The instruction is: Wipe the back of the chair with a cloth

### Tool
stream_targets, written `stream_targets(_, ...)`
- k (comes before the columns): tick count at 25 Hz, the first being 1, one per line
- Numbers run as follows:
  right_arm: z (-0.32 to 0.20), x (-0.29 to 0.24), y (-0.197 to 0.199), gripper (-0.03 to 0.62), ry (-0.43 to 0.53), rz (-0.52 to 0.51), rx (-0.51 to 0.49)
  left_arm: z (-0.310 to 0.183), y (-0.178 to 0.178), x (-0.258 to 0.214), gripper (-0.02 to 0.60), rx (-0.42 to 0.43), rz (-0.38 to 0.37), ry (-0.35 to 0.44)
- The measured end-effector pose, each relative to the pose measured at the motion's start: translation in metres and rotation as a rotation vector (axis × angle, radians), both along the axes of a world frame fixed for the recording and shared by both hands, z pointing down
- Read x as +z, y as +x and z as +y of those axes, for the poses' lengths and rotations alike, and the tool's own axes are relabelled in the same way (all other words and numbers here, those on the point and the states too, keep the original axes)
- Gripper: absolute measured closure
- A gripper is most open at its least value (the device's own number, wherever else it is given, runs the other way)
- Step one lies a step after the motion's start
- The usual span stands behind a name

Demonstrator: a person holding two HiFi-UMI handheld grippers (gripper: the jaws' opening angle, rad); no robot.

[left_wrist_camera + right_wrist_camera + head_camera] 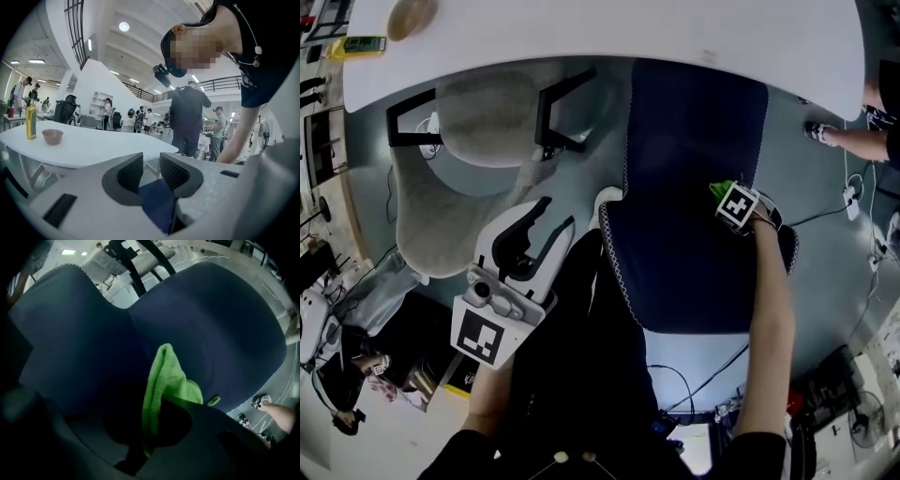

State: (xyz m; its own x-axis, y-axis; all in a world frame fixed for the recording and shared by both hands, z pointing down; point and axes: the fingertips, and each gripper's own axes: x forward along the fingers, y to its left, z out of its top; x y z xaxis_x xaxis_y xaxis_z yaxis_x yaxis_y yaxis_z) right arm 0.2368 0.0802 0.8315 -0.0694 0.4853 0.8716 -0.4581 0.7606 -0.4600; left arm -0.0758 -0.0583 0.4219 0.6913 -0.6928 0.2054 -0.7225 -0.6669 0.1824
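Your right gripper (157, 423) is pinching a bright green, fuzzy cloth (165, 378) — it's folded and pokes up past the jaws. In the head view it sits at about 3 o'clock, over the navy chair (689, 272), near where back meets seat. Your left gripper (151, 165) hangs at 8 o'clock — jaws spread, holding nothing.

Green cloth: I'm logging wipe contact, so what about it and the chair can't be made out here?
Right gripper view: shadow darkens the right gripper fingers; whether the green cloth touches the blue chair is unclear.
Head view: that gripper's marker cube covers most of the cloth; only a corner shows.
Left gripper view: the body of the left gripper hides all but a sliver of chair.
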Motion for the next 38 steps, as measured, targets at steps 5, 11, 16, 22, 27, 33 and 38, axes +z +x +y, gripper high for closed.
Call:
stream_targets(5, -0.002, 0.005, -0.031, 0.575, -0.009, -0.077, 0.107, 0.0, -0.004, 0.001, 0.483, -0.01, -0.006, -0.004)
stream_targets(11, -0.012, 0.004, -0.098, 0.574, -0.033, -0.207, 0.263, 0.001, -0.007, -0.001, 0.483, -0.019, -0.007, -0.004)
stream_targets(16, -0.014, 0.001, -0.153, 0.576, -0.016, -0.295, 0.246, 0.002, -0.011, 0.0, 0.483, -0.025, -0.008, -0.003)
stream_targets(22, -0.015, -0.002, -0.161, 0.576, -0.01, -0.317, 0.252, 0.005, -0.008, 0.0, 0.483, -0.02, 0.0, -0.002)
stream_targets(27, -0.02, -0.014, -0.194, 0.576, -0.018, -0.412, 0.283, 0.005, -0.011, -0.001, 0.483, -0.025, -0.002, -0.004)
stream_targets(33, -0.021, -0.028, -0.23, 0.576, -0.013, -0.476, 0.234, 0.004, -0.012, -0.002, 0.483, -0.027, 0.0, 0.003)
stream_targets(38, -0.023, -0.046, -0.249, 0.576, -0.013, -0.512, 0.212, 0.005, -0.009, -0.003, 0.483, -0.021, 0.002, 0.003)
